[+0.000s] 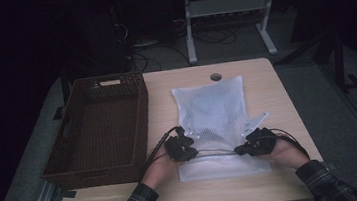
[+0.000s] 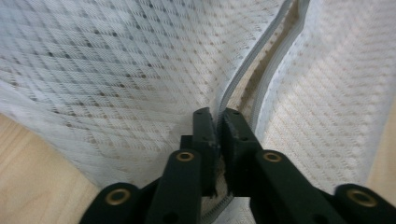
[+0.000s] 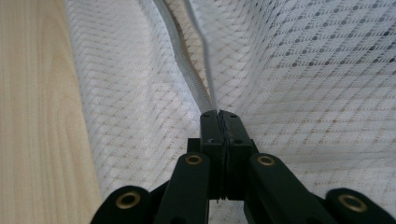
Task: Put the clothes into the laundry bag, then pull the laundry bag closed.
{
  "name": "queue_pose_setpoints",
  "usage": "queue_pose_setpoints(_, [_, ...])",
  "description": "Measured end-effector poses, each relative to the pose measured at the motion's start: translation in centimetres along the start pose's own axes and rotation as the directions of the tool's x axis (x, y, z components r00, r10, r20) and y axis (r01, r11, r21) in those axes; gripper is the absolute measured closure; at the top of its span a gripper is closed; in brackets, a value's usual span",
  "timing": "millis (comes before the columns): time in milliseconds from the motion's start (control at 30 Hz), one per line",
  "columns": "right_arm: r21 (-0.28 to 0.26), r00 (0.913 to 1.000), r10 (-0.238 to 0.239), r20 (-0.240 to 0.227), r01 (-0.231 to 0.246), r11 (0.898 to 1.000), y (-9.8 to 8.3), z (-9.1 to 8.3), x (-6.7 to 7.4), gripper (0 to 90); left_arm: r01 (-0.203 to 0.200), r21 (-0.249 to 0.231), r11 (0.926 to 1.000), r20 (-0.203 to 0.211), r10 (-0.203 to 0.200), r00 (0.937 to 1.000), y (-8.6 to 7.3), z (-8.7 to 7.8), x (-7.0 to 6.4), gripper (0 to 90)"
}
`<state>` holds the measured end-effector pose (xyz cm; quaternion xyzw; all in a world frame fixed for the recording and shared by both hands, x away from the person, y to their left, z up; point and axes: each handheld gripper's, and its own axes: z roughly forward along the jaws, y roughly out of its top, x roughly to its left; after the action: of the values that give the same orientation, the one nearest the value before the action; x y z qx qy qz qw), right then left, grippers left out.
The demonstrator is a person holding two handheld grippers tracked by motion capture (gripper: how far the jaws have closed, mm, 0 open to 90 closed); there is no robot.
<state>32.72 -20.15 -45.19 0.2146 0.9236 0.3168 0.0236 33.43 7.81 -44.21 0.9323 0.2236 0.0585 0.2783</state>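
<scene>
**Mesh bag, both grippers on the zip edge**

We are pinching the mesh bag (image 1: 215,122) mid-table: right gripper (image 3: 219,114) clamping its zip edge tight, left gripper (image 2: 218,116) gripping it with jaws slightly apart. Basket (image 1: 100,126) is crowding the left; bare table (image 1: 276,95) is lying right.

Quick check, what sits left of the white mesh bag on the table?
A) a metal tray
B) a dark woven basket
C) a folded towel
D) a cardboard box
B: in the high view a dark woven basket stands at the left side of the table, beside the white mesh bag.
</scene>
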Motion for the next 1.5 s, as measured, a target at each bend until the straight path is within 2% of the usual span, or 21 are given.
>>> queue_pose_setpoints(67, [-0.025,1.0000,0.009,-0.002,-0.009,1.000,-0.1,-0.2,0.1,84.3,0.018,-0.032,0.9993,0.001,-0.018,0.9998,-0.1,-0.7,-0.1,73.6])
queue_pose_setpoints(133, [-0.062,0.9996,0.029,-0.008,-0.029,0.998,0.0,-0.6,0.0,76.3,0.040,-0.077,0.9962,0.010,-0.040,0.9992,-0.4,-1.5,-0.1,65.9])
queue_pose_setpoints(233, [-0.105,0.9989,0.043,-0.017,-0.045,0.993,0.1,-1.1,-0.1,65.5,0.093,-0.137,0.9862,0.039,-0.089,0.9953,-1.0,-2.4,-0.1,54.6])
queue_pose_setpoints(300, [-0.124,0.9988,0.042,-0.024,-0.044,0.991,0.1,-1.3,-0.1,58.9,0.114,-0.151,0.9820,0.029,-0.111,0.9934,-1.4,-2.8,-0.4,47.9])
queue_pose_setpoints(500, [-0.144,0.9996,0.028,-0.011,-0.029,0.989,0.5,-1.4,0.2,49.6,0.147,-0.163,0.9757,0.019,-0.145,0.9892,-2.8,-3.4,-1.4,37.2])
queue_pose_setpoints(767, [-0.151,0.9999,0.008,-0.008,-0.009,0.988,1.0,-1.4,0.7,45.8,0.171,-0.160,0.9722,0.010,-0.172,0.9851,-4.7,-3.9,-2.3,30.0])
queue_pose_setpoints(1067, [-0.159,0.9998,-0.013,-0.011,0.011,0.987,2.0,-1.2,1.0,45.4,0.202,-0.165,0.9653,0.007,-0.204,0.9789,-6.3,-4.4,-2.5,29.5])
queue_pose_setpoints(1167, [-0.158,0.9995,-0.026,-0.016,0.023,0.987,2.7,-1.0,1.1,46.3,0.193,-0.157,0.9685,-0.003,-0.196,0.9806,-6.5,-4.4,-2.9,29.5])
queue_pose_setpoints(1267, [-0.163,0.9987,-0.046,-0.020,0.043,0.986,3.5,-0.8,1.2,48.5,0.193,-0.159,0.9683,-0.007,-0.196,0.9805,-6.7,-4.5,-3.3,29.5])
queue_pose_setpoints(1500, [-0.176,0.9962,-0.079,-0.037,0.071,0.982,6.1,0.1,1.2,60.5,0.201,-0.158,0.9668,-0.022,-0.207,0.9781,-7.4,-4.8,-4.2,29.1])
